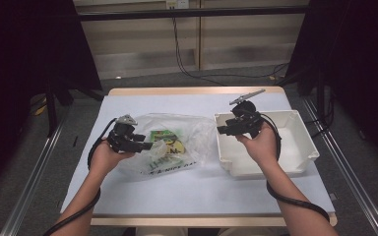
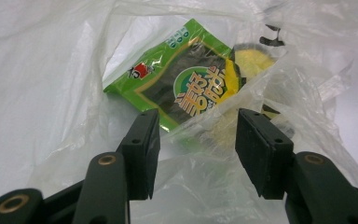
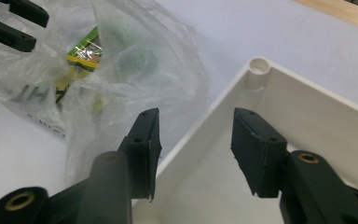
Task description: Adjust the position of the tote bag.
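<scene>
While the left gripper [image 1: 145, 145] rests at the lower left of the high view, its jaws stand half open with crumpled film of the clear plastic bag [image 1: 177, 142] between them, the pads not pressing it. Beyond them, at the centre of the left gripper view, a green snack packet [image 2: 186, 86] lies inside the bag. Right of centre, the right gripper [image 1: 222, 130] hovers over the white bin [image 1: 295, 147], jaws parted, holding nothing.

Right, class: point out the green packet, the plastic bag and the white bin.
green packet [image 2: 186, 88]: left gripper view, on its printed front.
plastic bag [image 1: 197, 129]: high view, on its right side.
white bin [image 1: 302, 142]: high view, on its right wall.
</scene>
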{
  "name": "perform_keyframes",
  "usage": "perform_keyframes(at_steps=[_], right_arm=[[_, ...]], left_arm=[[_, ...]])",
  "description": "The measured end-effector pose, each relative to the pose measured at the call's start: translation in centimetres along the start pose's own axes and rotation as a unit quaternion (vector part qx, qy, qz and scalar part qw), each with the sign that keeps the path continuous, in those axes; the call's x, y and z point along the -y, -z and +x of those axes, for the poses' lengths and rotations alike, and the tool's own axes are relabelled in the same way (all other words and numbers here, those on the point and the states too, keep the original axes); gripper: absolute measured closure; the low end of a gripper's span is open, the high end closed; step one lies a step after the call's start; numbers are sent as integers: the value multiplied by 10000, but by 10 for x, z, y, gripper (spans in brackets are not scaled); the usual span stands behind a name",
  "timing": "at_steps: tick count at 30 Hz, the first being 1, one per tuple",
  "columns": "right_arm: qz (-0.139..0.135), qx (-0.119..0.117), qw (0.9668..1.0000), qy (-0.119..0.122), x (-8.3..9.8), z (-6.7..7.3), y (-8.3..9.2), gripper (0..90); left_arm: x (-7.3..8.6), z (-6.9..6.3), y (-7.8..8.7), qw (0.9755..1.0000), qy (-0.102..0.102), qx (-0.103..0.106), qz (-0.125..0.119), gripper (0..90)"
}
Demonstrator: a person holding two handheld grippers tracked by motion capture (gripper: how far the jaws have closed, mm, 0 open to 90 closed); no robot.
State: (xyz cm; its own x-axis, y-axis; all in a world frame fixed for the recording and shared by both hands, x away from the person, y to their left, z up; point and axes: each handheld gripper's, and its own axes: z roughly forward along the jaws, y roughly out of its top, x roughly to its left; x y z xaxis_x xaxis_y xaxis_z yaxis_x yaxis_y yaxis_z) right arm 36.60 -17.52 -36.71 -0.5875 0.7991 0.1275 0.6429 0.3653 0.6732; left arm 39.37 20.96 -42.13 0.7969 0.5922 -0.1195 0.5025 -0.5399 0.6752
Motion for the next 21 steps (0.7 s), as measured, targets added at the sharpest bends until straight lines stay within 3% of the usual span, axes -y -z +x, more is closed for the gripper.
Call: perform_keyframes(at_steps=[7,10,12,15,21], right_arm=[[-13,-184,9996,214,-11,18,-7,460],[-237,-305,9986,360,-20,29,-9,454],[-242,-290,9983,439,-22,32,-11,454],[-52,-436,9979,469,-27,38,-23,438],[-2,-460,9978,479,-29,43,-34,438]], left_arm=[[-3,1,1,10000,-25,54,-74,509],[-3,2,2,9999,-5,102,-83,508],[-3,2,3,9999,-18,97,-70,508],[-3,1,2,9999,-25,86,-71,508],[-4,0,2,9999,1,159,-48,516]])
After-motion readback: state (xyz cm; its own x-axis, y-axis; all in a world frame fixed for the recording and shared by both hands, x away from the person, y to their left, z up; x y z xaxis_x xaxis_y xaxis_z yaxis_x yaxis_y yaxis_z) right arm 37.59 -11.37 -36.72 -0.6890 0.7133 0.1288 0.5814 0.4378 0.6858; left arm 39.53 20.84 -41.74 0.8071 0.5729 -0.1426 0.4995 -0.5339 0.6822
